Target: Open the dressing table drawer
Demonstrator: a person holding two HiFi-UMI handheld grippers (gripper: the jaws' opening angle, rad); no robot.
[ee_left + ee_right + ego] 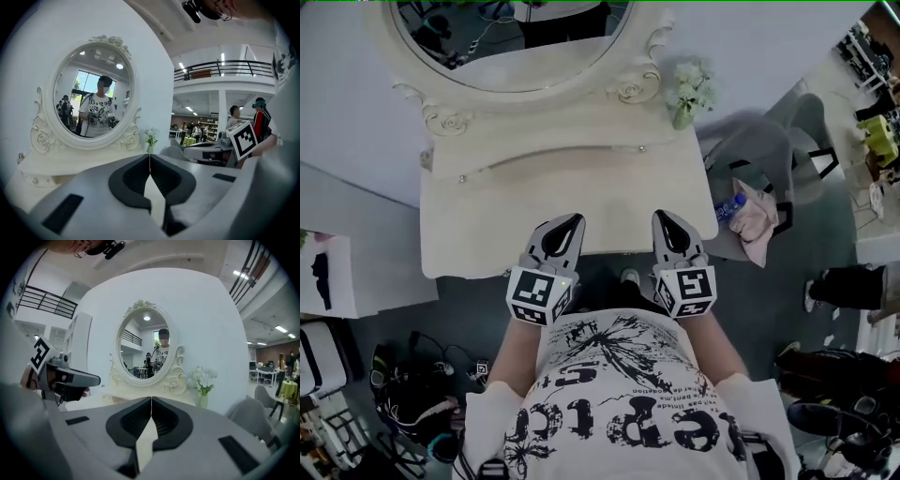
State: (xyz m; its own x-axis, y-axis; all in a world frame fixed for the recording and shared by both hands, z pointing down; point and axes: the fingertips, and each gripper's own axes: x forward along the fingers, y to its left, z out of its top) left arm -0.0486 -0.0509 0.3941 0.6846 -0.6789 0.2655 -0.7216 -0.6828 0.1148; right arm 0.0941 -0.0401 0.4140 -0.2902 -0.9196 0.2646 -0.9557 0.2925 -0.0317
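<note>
The cream dressing table stands in front of me, its oval mirror at the back. Along the raised back shelf run small drawer fronts with knobs. The front face below the top's near edge is hidden in the head view. My left gripper and right gripper hover side by side over the near edge, both shut and empty. In the left gripper view the jaws meet, facing the mirror. In the right gripper view the jaws meet, with the mirror ahead.
A vase of white flowers stands at the table's back right corner. Right of the table a grey chair holds a pink cloth and a blue bottle. Bags and cables lie on the floor at left. A person's legs show at right.
</note>
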